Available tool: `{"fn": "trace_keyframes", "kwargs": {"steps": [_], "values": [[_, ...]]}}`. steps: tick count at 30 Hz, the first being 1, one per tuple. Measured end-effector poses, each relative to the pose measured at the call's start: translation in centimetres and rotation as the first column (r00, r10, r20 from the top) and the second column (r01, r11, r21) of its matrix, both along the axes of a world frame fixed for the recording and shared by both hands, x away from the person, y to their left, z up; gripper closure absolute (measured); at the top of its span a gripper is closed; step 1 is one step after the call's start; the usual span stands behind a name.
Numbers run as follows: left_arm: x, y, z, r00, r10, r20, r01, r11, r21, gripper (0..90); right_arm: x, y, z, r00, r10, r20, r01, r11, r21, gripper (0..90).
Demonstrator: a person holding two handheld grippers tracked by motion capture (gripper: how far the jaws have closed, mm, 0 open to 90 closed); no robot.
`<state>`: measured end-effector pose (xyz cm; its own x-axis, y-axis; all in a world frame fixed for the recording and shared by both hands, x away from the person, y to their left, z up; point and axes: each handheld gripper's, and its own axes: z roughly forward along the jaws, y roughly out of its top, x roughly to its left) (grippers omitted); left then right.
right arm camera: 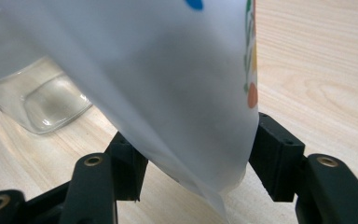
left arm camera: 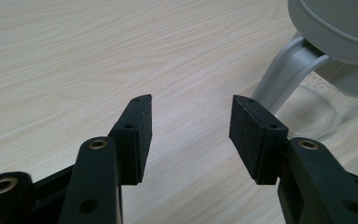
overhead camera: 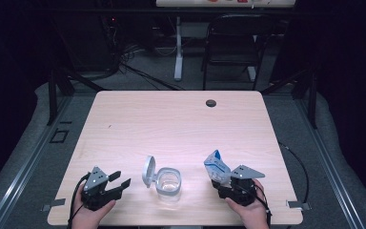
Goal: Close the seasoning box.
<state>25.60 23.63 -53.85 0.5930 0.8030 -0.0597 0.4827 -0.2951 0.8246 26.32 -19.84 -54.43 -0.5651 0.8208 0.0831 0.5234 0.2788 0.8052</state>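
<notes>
Pouch (overhead camera: 217, 167) sits in the right gripper (overhead camera: 232, 183) at the near right of the table (overhead camera: 181, 124), jaws clamped on its lower part, top of the pouch tilted up and toward the middle; white and blue print in the high view, and in the right gripper view its pale body (right arm camera: 168, 93) fills the space between both jaws, with coloured dots along one edge. Right hand (overhead camera: 248, 210) wraps the gripper body at the near edge. Left gripper (overhead camera: 119, 183) at the near left, jaws wide apart with nothing between them, bare wood showing through the gap in the left gripper view (left arm camera: 190, 135); left hand (overhead camera: 88, 214) holds it low over the table, tips aimed toward the jar. Jar (overhead camera: 167, 183) stands between the two grippers, near the front edge, clear glass with a grey rim, just beside the left gripper's tips and near the pouch without touching it. Its lid (overhead camera: 148, 171) is flipped open and stands upright on the jar's left side, hinged by a grey strap (left arm camera: 286, 70). Jar contents: cannot tell, looks clear. Farther back the tabletop is bare wood up to a dark round grommet (overhead camera: 211, 103) near the far edge. Beyond the table, a black folding chair (overhead camera: 233, 43) and a white desk leg (overhead camera: 178, 47) on the grey floor
</notes>
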Motion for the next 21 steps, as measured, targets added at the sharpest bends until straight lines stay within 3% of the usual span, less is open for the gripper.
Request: {"fn": "trace_keyframes", "kwargs": {"steps": [15, 21], "values": [[0.0, 0.0, 0.0, 1.0, 0.0, -0.006, 0.0, 1.0, -0.005, 49.7, 0.6, 1.5, 1.2, 0.9984, 0.027, 0.049, -0.021, 0.992, -0.125, 43.1], [0.0, 0.0, -0.1, 1.0, -0.002, -0.007, 0.002, 1.0, -0.004, 49.7, 0.7, 1.9, 1.5, 0.997, 0.034, 0.069, -0.023, 0.989, -0.149, 43.1]]}}
